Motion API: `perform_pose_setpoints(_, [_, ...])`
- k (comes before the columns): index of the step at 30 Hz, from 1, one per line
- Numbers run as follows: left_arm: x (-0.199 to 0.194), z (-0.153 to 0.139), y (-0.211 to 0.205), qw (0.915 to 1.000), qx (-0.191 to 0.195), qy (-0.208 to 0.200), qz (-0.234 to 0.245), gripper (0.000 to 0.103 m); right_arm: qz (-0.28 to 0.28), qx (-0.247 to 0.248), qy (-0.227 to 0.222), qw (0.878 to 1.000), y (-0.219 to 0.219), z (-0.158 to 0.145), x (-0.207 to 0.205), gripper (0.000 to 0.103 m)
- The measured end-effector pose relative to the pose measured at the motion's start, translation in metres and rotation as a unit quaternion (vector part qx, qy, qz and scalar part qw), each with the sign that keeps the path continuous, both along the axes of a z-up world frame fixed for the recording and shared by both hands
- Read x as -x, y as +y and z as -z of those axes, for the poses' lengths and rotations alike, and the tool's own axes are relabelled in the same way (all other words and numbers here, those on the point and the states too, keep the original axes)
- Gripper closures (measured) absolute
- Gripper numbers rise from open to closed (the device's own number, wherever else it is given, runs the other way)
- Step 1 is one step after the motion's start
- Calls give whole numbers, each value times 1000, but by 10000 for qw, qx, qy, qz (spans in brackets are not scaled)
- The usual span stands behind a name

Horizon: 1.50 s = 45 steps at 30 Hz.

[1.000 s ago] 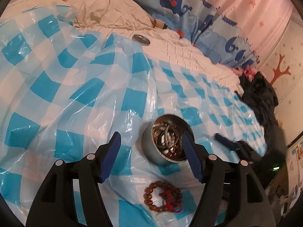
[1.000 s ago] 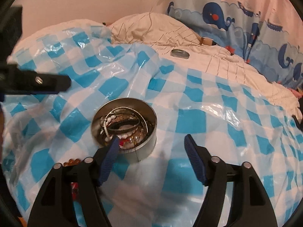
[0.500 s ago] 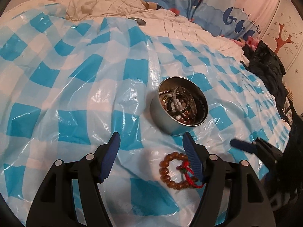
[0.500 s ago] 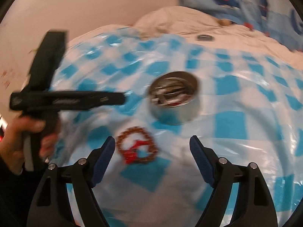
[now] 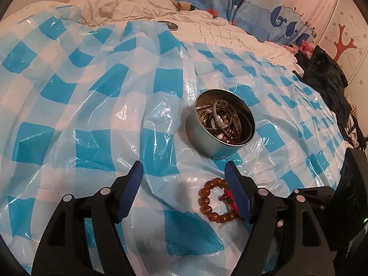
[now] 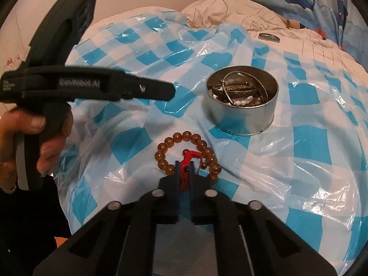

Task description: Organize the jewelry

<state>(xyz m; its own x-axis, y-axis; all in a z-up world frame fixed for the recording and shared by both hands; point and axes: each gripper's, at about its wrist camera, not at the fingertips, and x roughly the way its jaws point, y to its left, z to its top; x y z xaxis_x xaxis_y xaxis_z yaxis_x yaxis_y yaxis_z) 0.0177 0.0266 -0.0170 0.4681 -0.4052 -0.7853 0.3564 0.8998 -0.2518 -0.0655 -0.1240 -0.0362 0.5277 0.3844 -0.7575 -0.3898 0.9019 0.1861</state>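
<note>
bracelet [image 6: 187,154]: amber beads, red tassel, flat on sheet | tin [image 6: 242,110]: open, upright, jewelry-filled (possibly bangles, pearls)

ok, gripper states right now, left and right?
Left gripper: jaws opening, nothing between them.
Right gripper: jaws shut on the red knotted cord of the amber bead bracelet.

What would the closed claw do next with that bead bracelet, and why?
Probably lift it toward the tin. The right gripper is shut on the red cord of the bracelet, which lies on the checked sheet beside the tin, already holding other jewelry.
</note>
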Motion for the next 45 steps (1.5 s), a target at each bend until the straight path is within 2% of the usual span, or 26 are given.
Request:
perform_pose_setpoints(4, [3, 3, -9, 9998, -23, -1, 184, 32, 330, -319, -140, 9988, -27, -17, -4, 101])
perform_pose_setpoints(7, [9, 7, -23, 9986, -219, -95, 466, 32, 641, -440, -225, 9967, -48, -27, -7, 101])
perform_pose_setpoints(10, [9, 8, -25, 9985, -233, -141, 475, 32, 541, -789, 112, 9953, -51, -23, -12, 100])
perform_pose_setpoints(12, [5, 6, -16, 9994, -178, -183, 233, 32, 314, -749, 257, 9964, -37, -16, -11, 90])
perform_pose_setpoints(13, [4, 4, -11, 9997, -104, -195, 103, 32, 231, -705, 254, 9969, -30, -15, -9, 63])
perform_pose_setpoints(14, [2, 2, -6, 9998, -38, -196, 12, 32, 180, -654, 207, 9975, -24, -13, -7, 48])
perform_pose_setpoints(17, [-2, 0, 5, 9996, 95, -155, -208, 32, 65, -540, 135, 9984, -10, -9, -2, 49])
perform_pose_setpoints(21, [0, 2, 1, 9998, 61, -137, -123, 32, 79, -381, 221, 9990, -4, 3, -5, 62])
perform_pose_setpoints(25, [2, 1, -4, 9999, 38, -164, -28, 31, -3, 52, 98, 9999, 7, 8, -3, 92])
perform_pose_setpoints(27, [2, 2, -3, 9999, 32, -161, -30, 30, -18, 84, 51, 10000, 6, 6, -1, 97])
perform_pose_setpoints(32, [4, 5, -10, 9998, -64, -152, 117, 29, 283, -152, -131, 9994, -20, -14, -3, 97])
perform_pose_setpoints(37, [14, 8, -30, 9973, -312, -294, 591, 29, 812, -180, -269, 9962, -51, -28, -8, 97])
perform_pose_setpoints(40, [23, 12, -43, 9937, -471, -387, 944, 29, 1024, -31, -209, 9945, -60, -27, -11, 97])
perform_pose_setpoints(45, [32, 26, -59, 9866, -867, -342, 1337, 29, 1252, 391, 160, 9912, -66, -10, -20, 97])
